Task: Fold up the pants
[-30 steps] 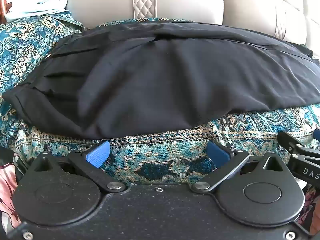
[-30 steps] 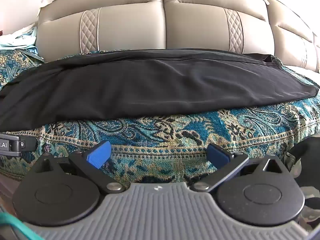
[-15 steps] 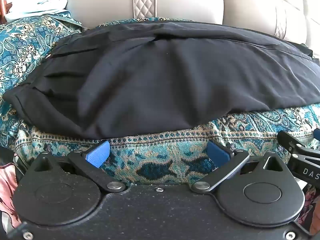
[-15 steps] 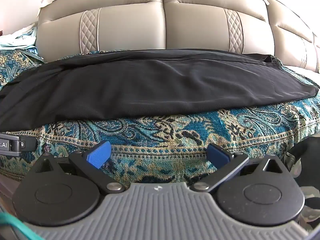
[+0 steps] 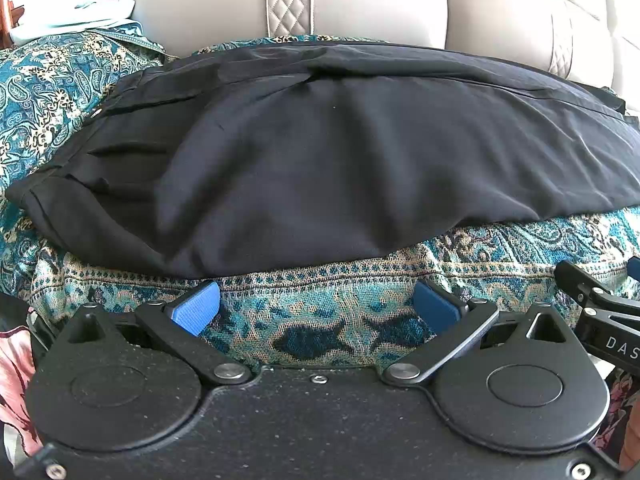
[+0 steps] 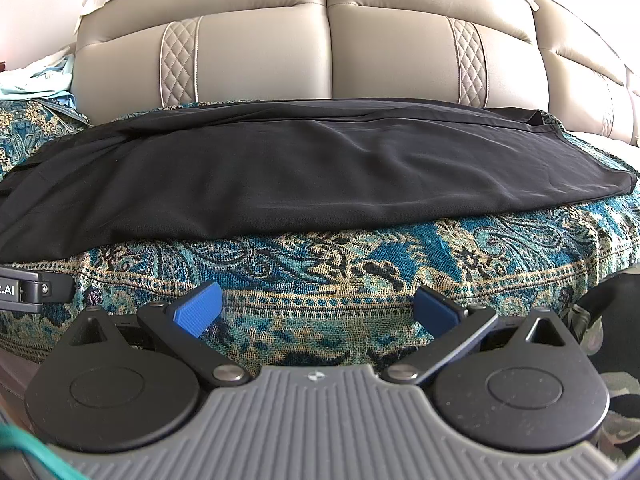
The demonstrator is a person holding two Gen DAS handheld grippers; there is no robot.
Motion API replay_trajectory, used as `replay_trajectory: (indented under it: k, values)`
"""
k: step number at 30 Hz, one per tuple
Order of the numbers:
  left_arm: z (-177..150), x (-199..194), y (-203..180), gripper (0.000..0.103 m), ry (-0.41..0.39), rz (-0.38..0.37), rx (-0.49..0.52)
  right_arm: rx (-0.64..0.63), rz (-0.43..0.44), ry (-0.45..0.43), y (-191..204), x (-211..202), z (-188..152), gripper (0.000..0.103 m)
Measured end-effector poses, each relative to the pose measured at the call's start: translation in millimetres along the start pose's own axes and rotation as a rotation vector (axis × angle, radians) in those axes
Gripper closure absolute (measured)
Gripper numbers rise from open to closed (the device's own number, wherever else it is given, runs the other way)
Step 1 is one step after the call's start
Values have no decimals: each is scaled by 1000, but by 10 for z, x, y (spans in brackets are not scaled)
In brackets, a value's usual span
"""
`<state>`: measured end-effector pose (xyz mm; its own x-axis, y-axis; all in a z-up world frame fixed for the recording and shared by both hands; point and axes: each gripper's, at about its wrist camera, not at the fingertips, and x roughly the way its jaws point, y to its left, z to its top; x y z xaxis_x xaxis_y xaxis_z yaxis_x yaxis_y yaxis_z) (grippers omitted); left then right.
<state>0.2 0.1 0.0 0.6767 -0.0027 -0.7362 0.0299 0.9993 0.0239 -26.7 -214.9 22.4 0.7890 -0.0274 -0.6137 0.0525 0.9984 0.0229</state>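
Change since earlier frames: none found; both grippers and the pants lie as they did a second ago.
Left gripper (image 5: 316,308): jaws spread wide, nothing between them. The blue pads (image 5: 195,307) stand well apart over the front edge of the patterned cover, just short of the near hem of the pants; no contact with the black cloth is visible.
Right gripper (image 6: 318,310): likewise wide open and holding nothing. Its blue pads (image 6: 199,309) sit before the front border of the cover, clear of the pants.
Neighbouring tool: part of the right gripper shows at the right edge of the left wrist view; part of the left gripper shows at the left edge of the right wrist view. The two are held side by side.
Surface: a teal and tan paisley cover (image 6: 360,256) spread over a cushioned seat.
Room: a beige padded sofa back (image 6: 328,48) with quilted diamond strips rises behind. Pale blue cloth (image 5: 80,12) lies heaped at far left.
Pants (image 5: 340,152): black, laid lengthwise across the cover from left to right, legs apparently stacked one on the other. Pleats and folds gather at the left end; the right end tapers flat. Light creasing over the middle.
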Motion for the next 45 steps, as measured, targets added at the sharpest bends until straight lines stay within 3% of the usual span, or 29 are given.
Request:
replay_trajectory:
  k: [45]
  values:
    - [77,54,29,0,25,-2,-5,3,-20,-17,36,-9,-19,0]
